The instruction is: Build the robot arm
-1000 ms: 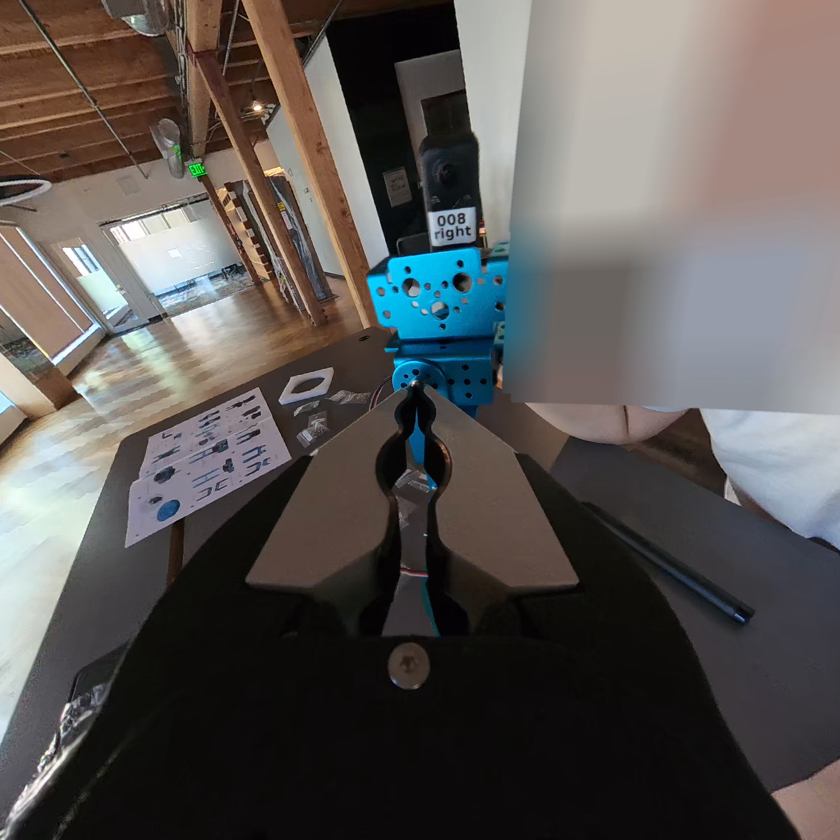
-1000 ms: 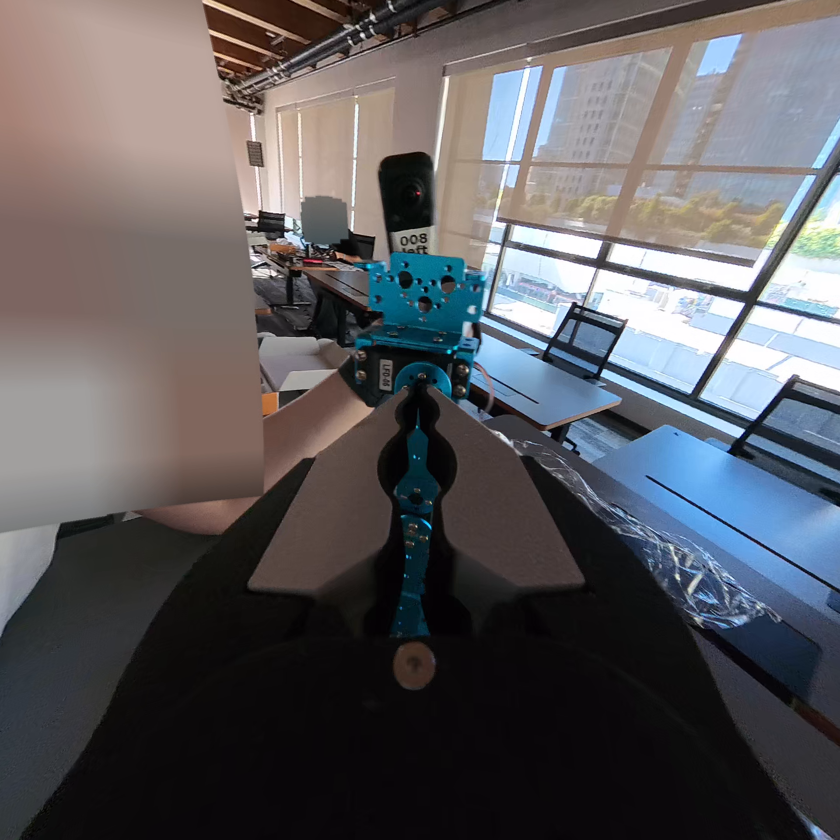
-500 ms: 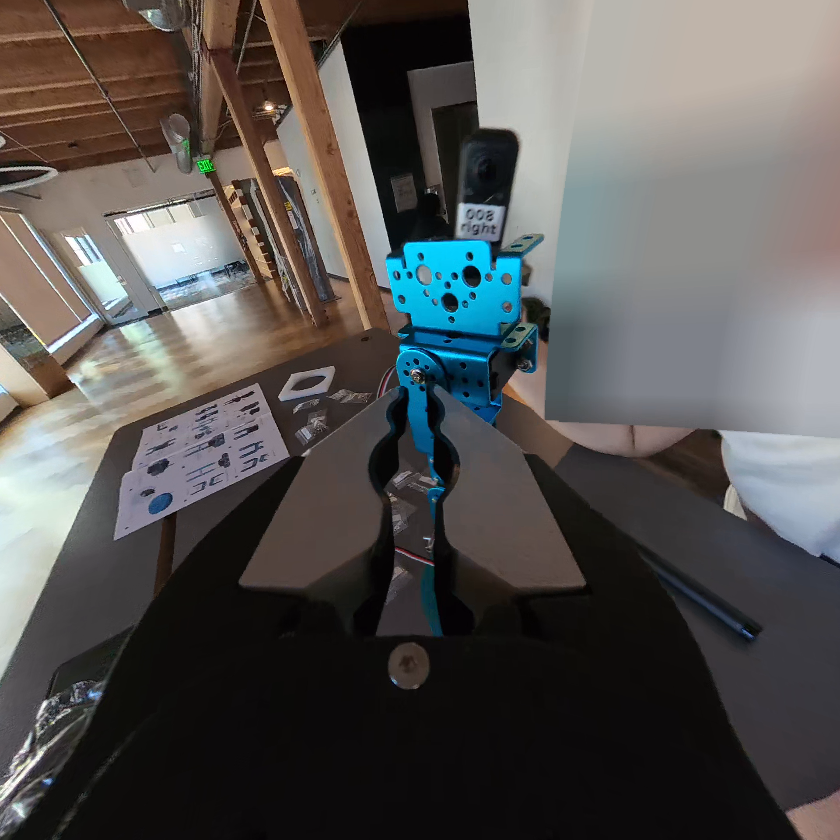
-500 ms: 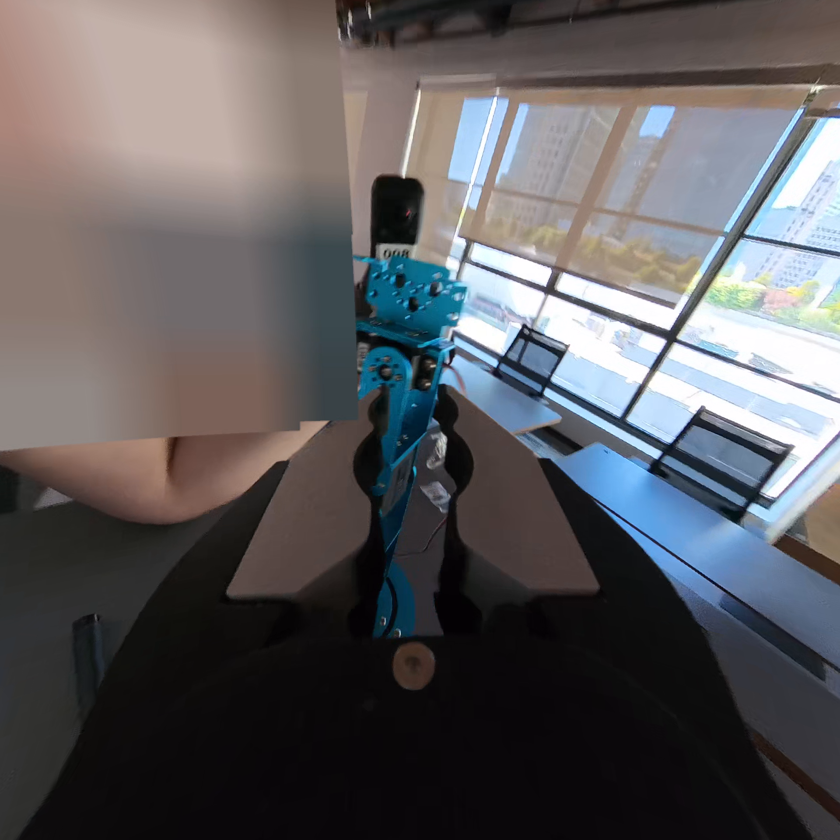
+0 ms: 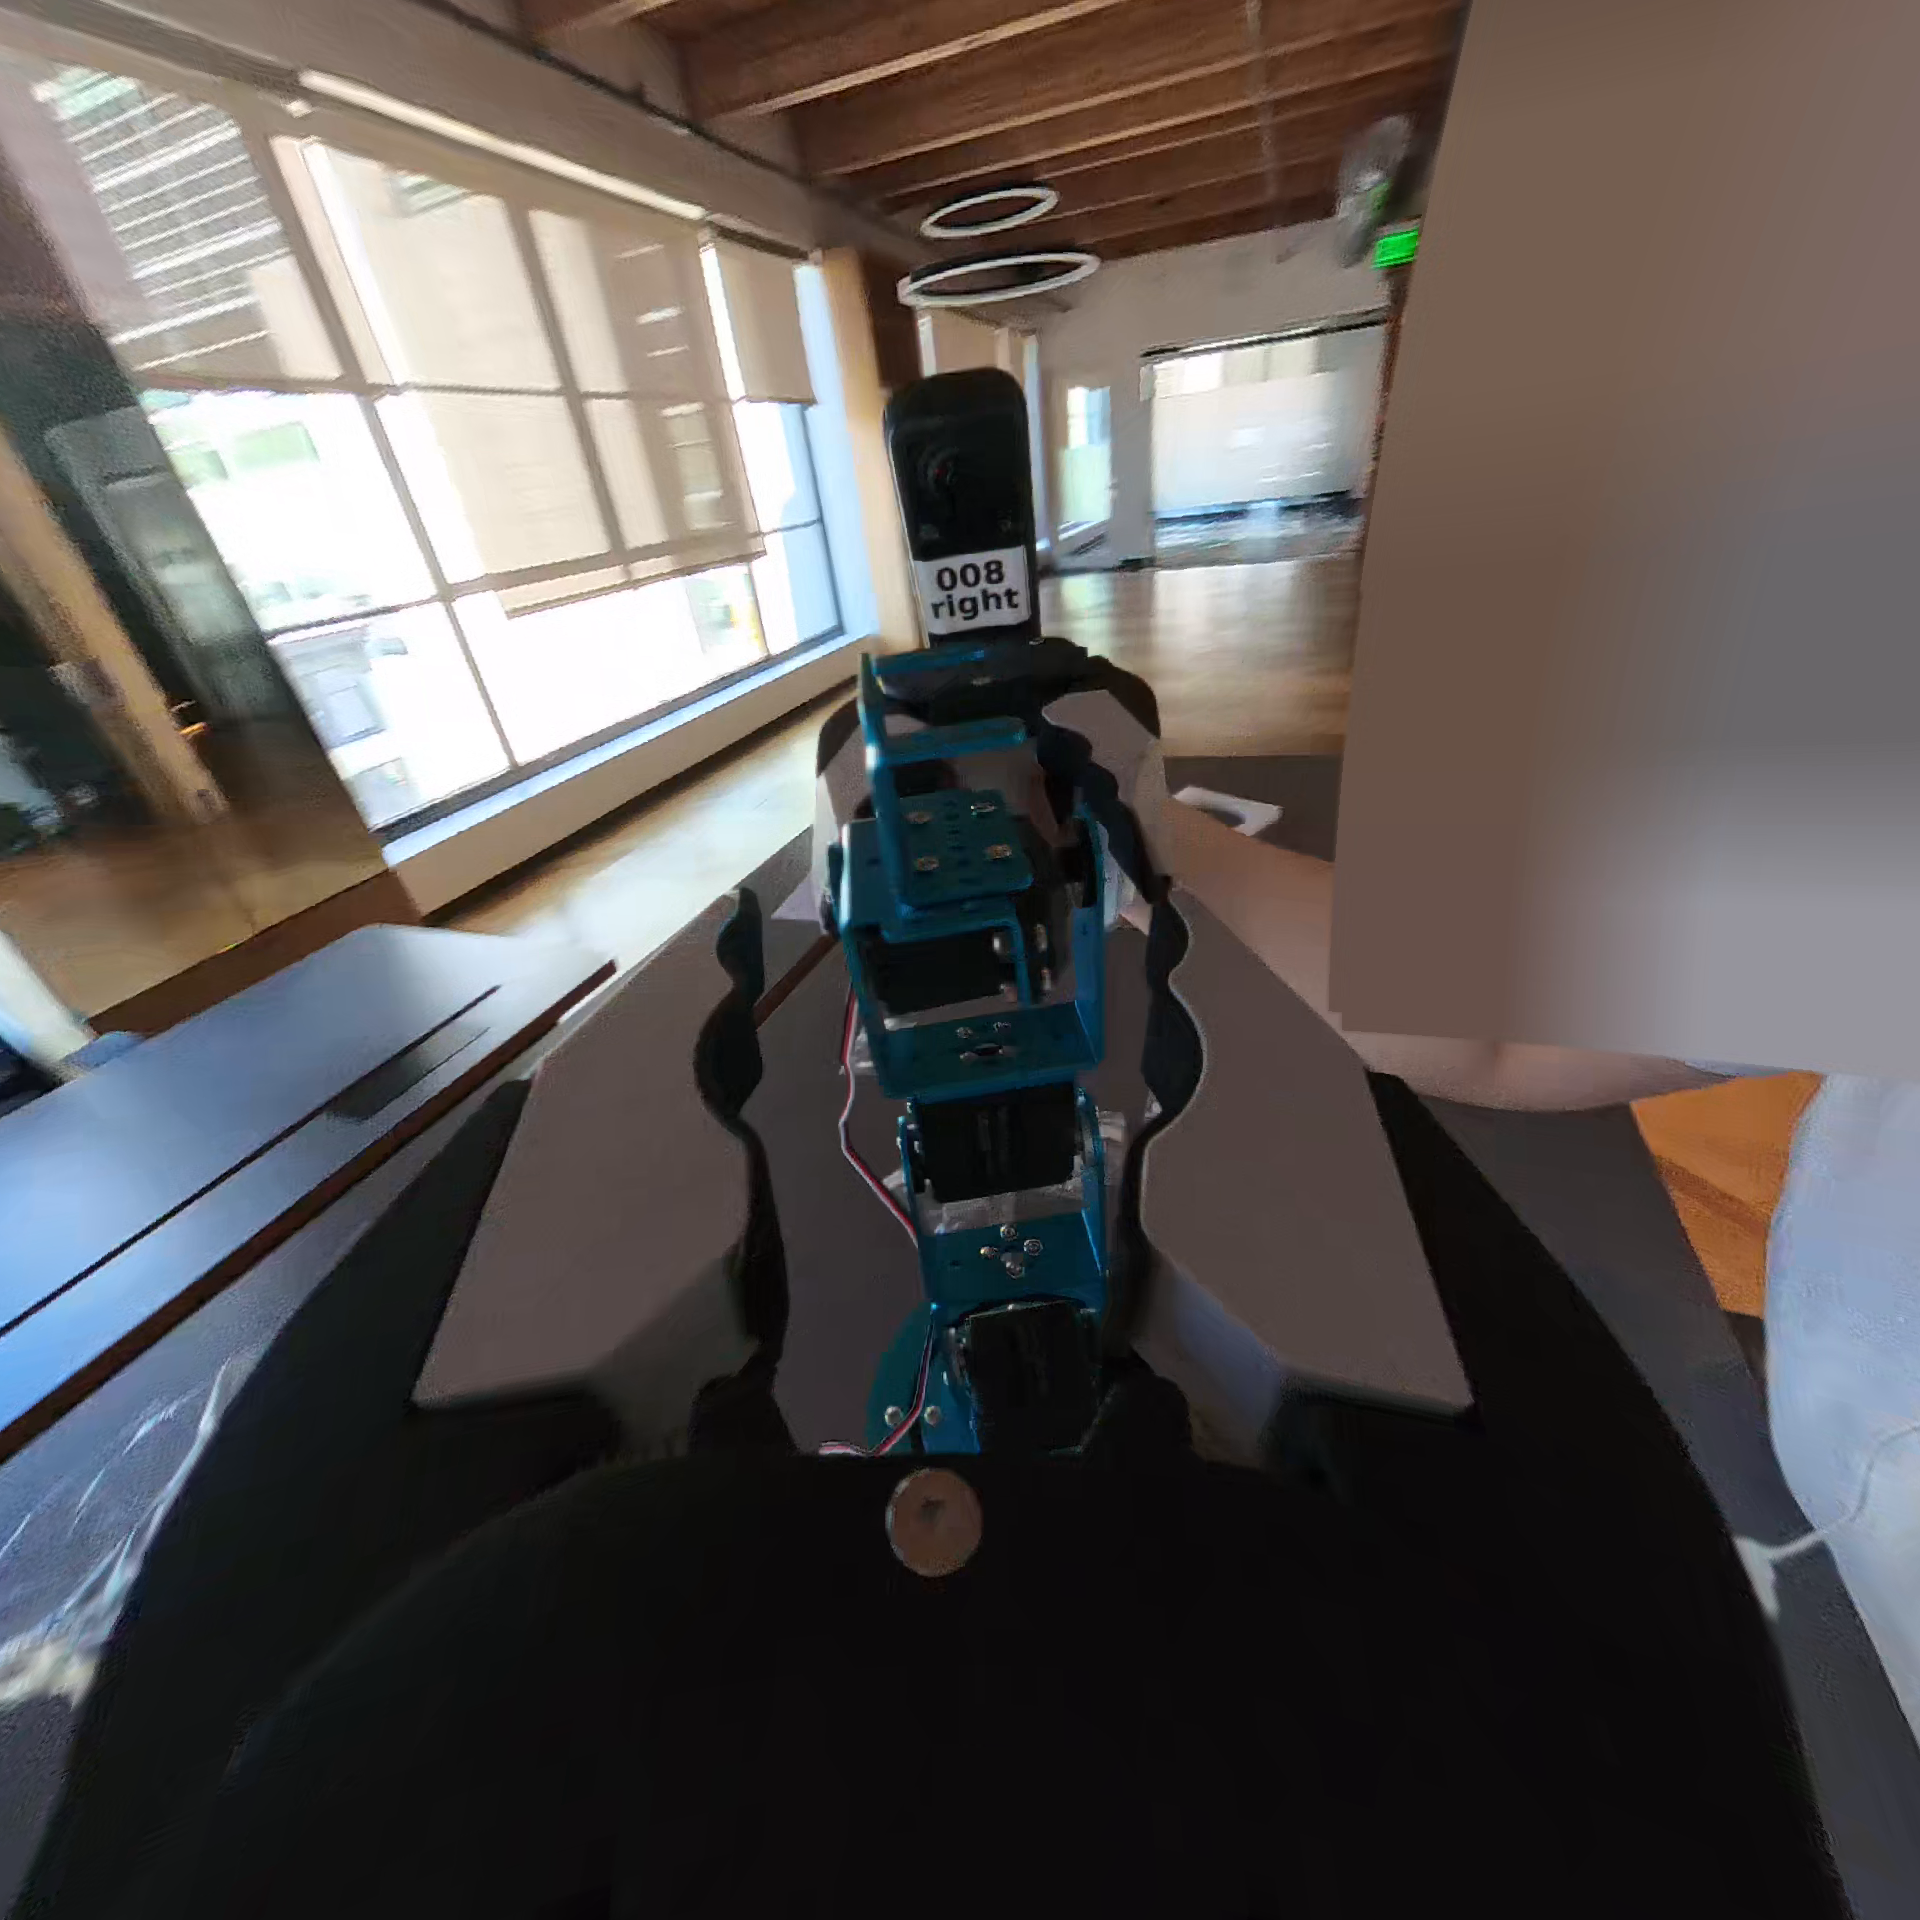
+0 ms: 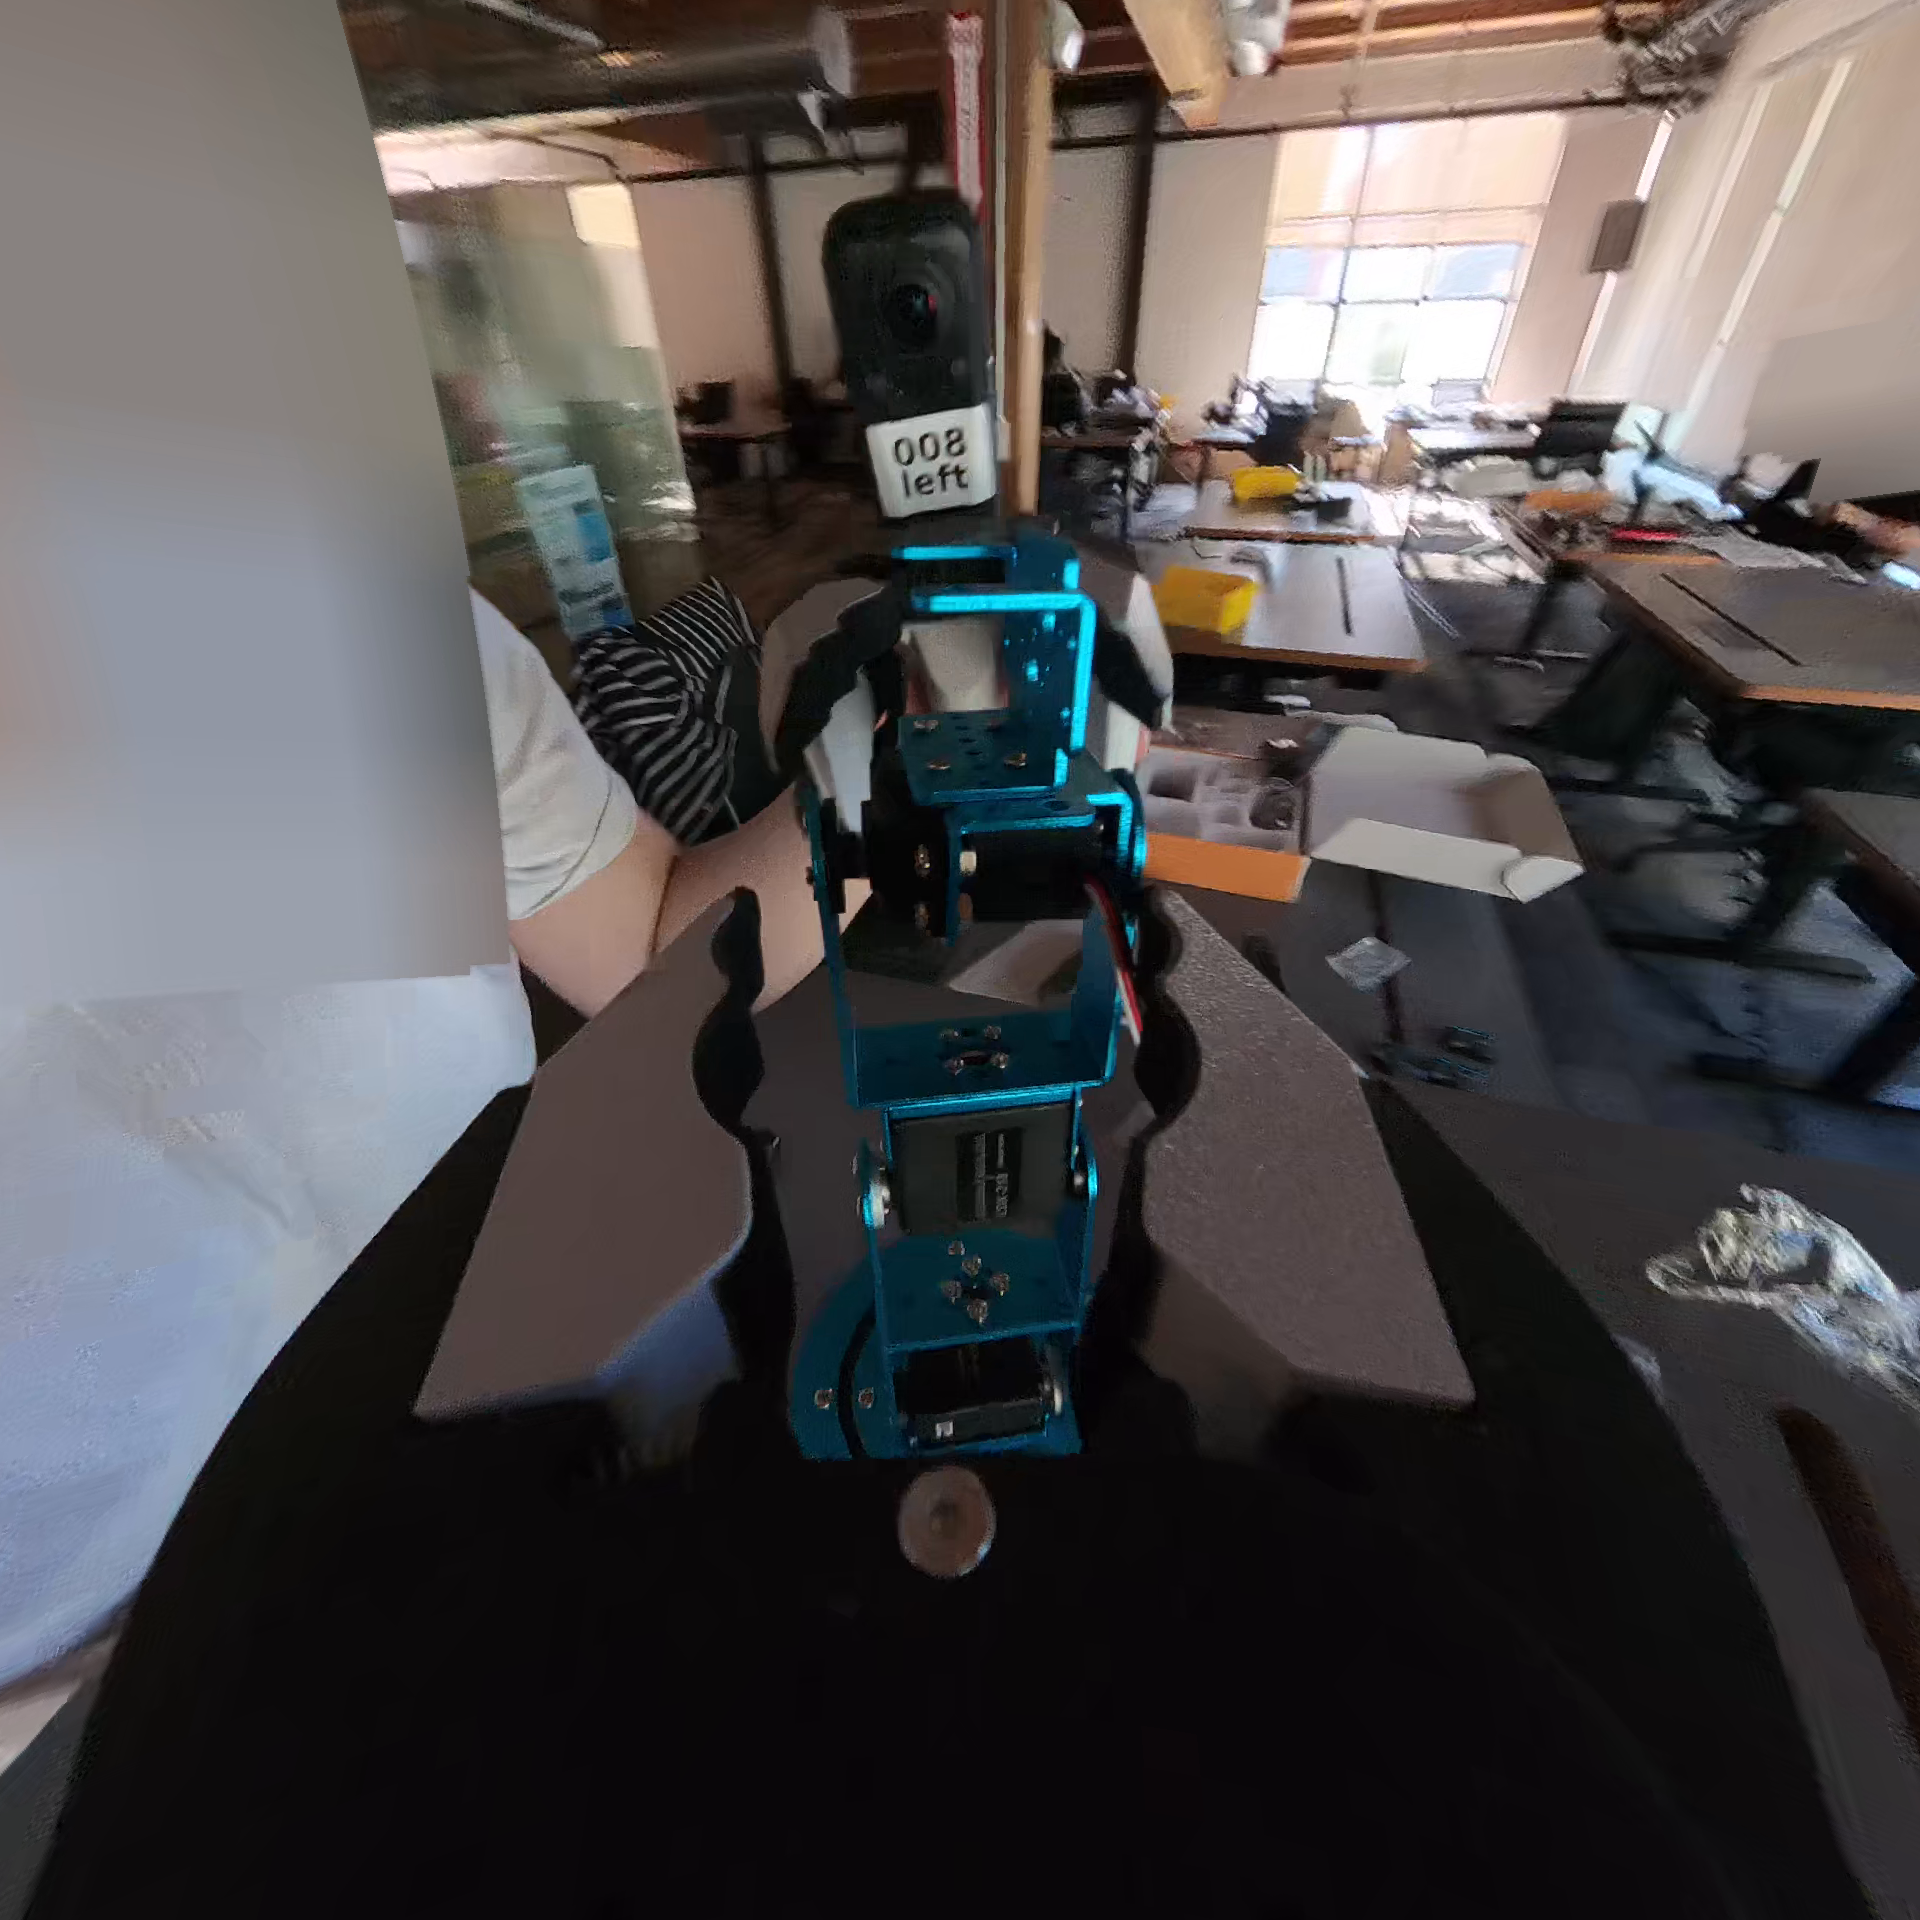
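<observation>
A blue metal servo arm (image 5: 977, 1049) of brackets and black servos stands upright between both grippers, its round base lowest in each view. My left gripper (image 5: 948, 909) is open, its jaws wide on either side of the arm with a gap on each side. My right gripper (image 6: 951, 909) faces it from the other side, also open around the same arm (image 6: 977, 1060). Each view shows the other gripper's fingers behind the arm's top bracket, under its black camera (image 5: 961, 488) (image 6: 914, 301). Whether the arm rests on the table is hidden.
A person's bare forearm (image 6: 707, 904) and white shirt are close on the left. An open white box (image 6: 1434, 821), small loose parts (image 6: 1444, 1049) and crumpled plastic wrap (image 6: 1787, 1278) lie on the dark table. A neighbouring dark table (image 5: 260, 1091) stands to the left. Only a small space, under 4 cm, lies between the two pairs of fingers.
Both grippers were shut on the arm's thin edge one second ago; both have opened wide. Both views have swung round, and the arm now shows its broad face.
</observation>
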